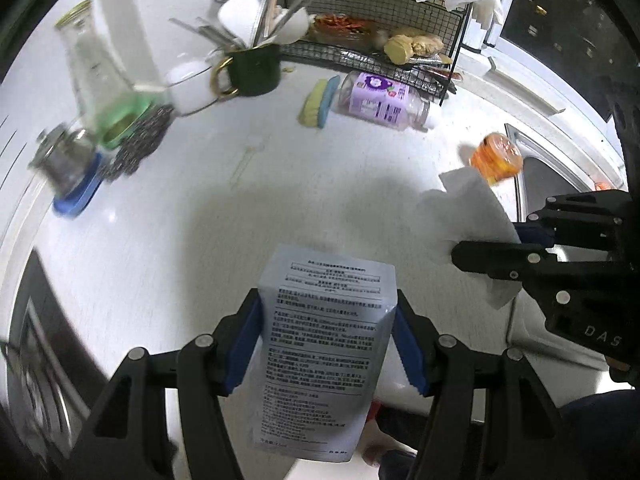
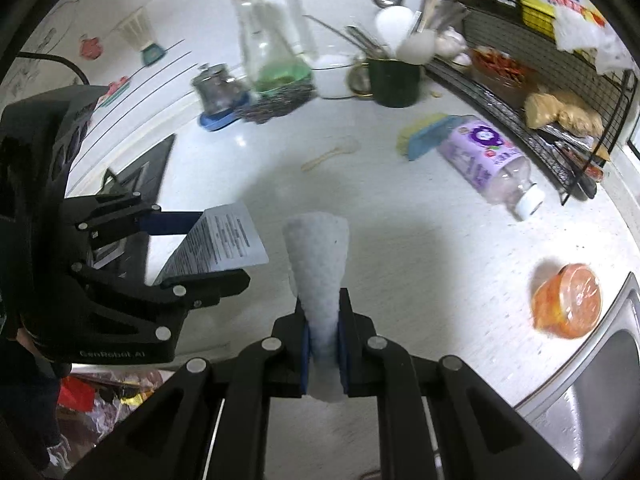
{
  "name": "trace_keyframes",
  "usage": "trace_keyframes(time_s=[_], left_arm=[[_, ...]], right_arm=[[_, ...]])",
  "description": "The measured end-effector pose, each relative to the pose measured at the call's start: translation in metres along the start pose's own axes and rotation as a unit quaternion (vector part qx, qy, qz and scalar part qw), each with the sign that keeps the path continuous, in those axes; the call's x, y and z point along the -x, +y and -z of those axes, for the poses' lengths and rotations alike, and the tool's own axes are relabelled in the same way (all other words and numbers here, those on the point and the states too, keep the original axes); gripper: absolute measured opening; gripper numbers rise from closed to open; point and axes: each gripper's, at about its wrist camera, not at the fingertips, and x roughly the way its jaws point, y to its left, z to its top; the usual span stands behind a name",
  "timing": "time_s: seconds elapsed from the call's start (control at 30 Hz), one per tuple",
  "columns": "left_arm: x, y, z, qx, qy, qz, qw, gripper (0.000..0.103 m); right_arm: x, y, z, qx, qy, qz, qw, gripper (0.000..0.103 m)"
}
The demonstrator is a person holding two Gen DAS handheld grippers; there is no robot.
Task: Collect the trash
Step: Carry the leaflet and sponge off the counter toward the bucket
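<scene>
My left gripper (image 1: 326,340) is shut on a small grey printed box (image 1: 324,344) and holds it above the white counter (image 1: 280,184). My right gripper (image 2: 323,336) is shut on a white paper towel (image 2: 318,264) that sticks up between its pads. The right gripper shows in the left wrist view (image 1: 520,248) with the towel (image 1: 468,216). The left gripper with the box (image 2: 224,240) shows at the left of the right wrist view. A purple-labelled plastic bottle (image 2: 488,160) lies on its side, and an orange plastic cup (image 2: 568,300) lies by the sink.
A black wire rack (image 2: 540,92) with food stands at the back right. A green mug (image 2: 394,80) with utensils, a glass carafe (image 2: 268,48), a scourer and a small pot stand at the back. A sponge (image 2: 420,136) lies by the bottle. The steel sink (image 2: 592,392) is at right.
</scene>
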Motion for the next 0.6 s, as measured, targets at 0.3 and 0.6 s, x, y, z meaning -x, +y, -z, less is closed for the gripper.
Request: trace_keyframes(time_s=[0.3, 0.6], left_arm=[[0.048, 0.000, 0.087, 0.040, -0.003, -0.012, 0.9991, 0.060], [0.074, -0.007, 0.176, 0.063, -0.007, -0.006, 0.9979, 0.060]], right_arm=[[0.011, 0.065, 0.039, 0.026, -0.004, -0.008, 1.000, 0.010], [0.019, 0.121, 0.103, 0.041, 0.003, -0.008, 0.999, 0.010]])
